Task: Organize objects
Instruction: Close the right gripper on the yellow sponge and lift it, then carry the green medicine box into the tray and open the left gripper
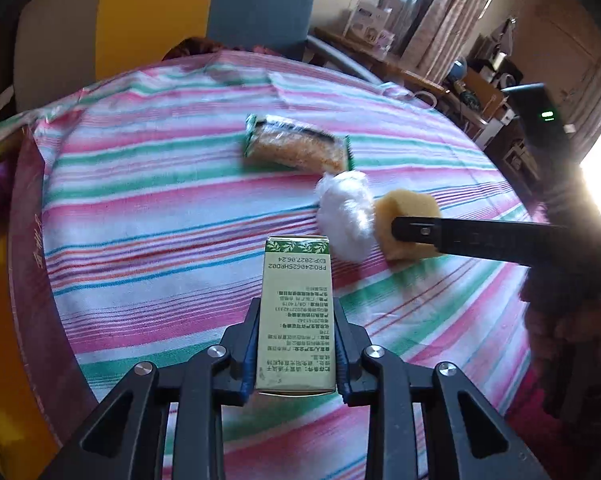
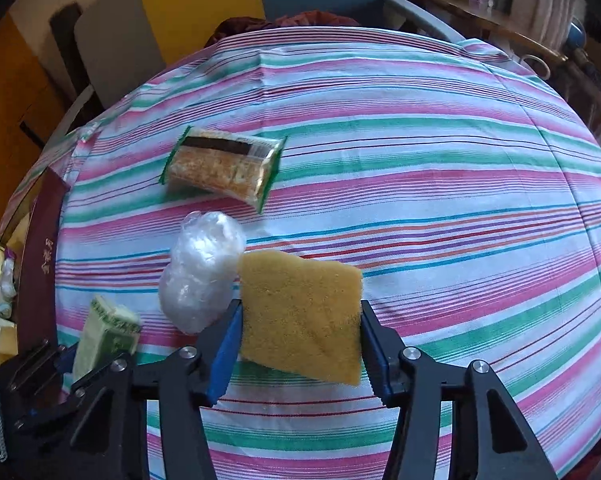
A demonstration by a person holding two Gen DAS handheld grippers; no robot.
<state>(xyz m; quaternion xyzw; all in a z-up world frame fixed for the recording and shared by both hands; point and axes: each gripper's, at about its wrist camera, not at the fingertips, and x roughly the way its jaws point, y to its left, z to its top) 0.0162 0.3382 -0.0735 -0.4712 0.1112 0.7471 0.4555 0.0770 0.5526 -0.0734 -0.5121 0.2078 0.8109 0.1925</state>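
Objects: four on the striped surface [image 2: 420, 152] | one green box [image 1: 296, 312], clamped by left gripper [image 1: 296, 344] jaws | one yellow sponge [image 2: 300, 316], between right gripper [image 2: 300, 344] jaws, both pads touching | one white plastic bundle [image 2: 200, 272] beside sponge | one snack packet [image 2: 224, 168] farther back

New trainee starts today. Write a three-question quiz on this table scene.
1. True or false: the left tongs are shut on the green box.
2. What sits between the right tongs? A) snack pack B) sponge C) plastic bag
3. Fill in: the crumpled plastic bag lies between the sponge and the ____.

Key: 1 true. 2 B. 3 box; the snack pack lies farther back on the striped cloth.
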